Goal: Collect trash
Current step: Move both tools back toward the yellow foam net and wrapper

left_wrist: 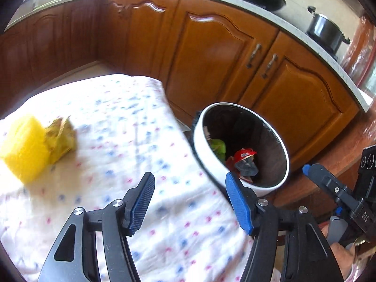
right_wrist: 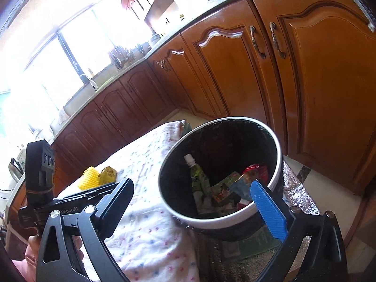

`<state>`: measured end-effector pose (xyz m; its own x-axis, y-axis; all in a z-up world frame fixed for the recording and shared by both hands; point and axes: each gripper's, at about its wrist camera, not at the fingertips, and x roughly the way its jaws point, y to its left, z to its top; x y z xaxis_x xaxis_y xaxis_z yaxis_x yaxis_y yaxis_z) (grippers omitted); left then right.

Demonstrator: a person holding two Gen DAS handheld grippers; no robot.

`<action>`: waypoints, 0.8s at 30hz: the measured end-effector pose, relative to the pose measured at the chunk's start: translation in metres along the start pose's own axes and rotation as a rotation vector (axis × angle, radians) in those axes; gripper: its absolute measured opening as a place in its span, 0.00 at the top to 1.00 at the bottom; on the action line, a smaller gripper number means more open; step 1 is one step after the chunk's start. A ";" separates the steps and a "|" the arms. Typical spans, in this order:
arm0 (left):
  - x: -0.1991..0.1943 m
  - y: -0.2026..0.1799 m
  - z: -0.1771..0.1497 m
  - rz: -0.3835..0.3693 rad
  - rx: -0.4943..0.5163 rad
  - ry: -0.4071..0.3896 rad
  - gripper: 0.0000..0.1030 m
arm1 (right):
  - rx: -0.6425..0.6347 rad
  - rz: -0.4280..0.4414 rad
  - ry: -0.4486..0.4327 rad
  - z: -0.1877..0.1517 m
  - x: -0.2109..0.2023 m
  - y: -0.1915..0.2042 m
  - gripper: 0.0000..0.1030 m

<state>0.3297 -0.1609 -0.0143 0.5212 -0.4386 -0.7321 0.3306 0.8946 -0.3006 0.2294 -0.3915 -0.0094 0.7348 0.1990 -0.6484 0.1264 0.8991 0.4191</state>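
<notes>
A round white bin [left_wrist: 237, 183] with a black inside stands beside the table and holds several wrappers and a pouch; it also shows in the right wrist view [right_wrist: 235, 221]. A yellow sponge [left_wrist: 22, 148] and a crumpled yellow wrapper [left_wrist: 62, 138] lie side by side on the dotted cloth at far left, small in the right wrist view as sponge [right_wrist: 88, 181] and wrapper [right_wrist: 108, 175]. My left gripper [left_wrist: 190, 202] is open and empty above the cloth, near the bin. My right gripper [right_wrist: 195, 206] is open and empty at the bin's near rim.
The table is covered by a white cloth with blue and pink dots [left_wrist: 117, 164]. Brown wooden cabinets [left_wrist: 211, 58] run behind it under a grey counter with a black pot [left_wrist: 326, 31]. A patterned mat [right_wrist: 296, 188] lies under the bin.
</notes>
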 end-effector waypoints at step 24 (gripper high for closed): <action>-0.127 0.110 -0.086 0.148 -0.251 -0.086 0.38 | -0.110 0.133 0.146 -0.078 0.039 0.118 0.02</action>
<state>0.2324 0.0009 -0.0074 0.6177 -0.2982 -0.7277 0.0467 0.9376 -0.3445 0.2212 -0.2471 -0.0348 0.6352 0.3657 -0.6803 -0.0448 0.8968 0.4403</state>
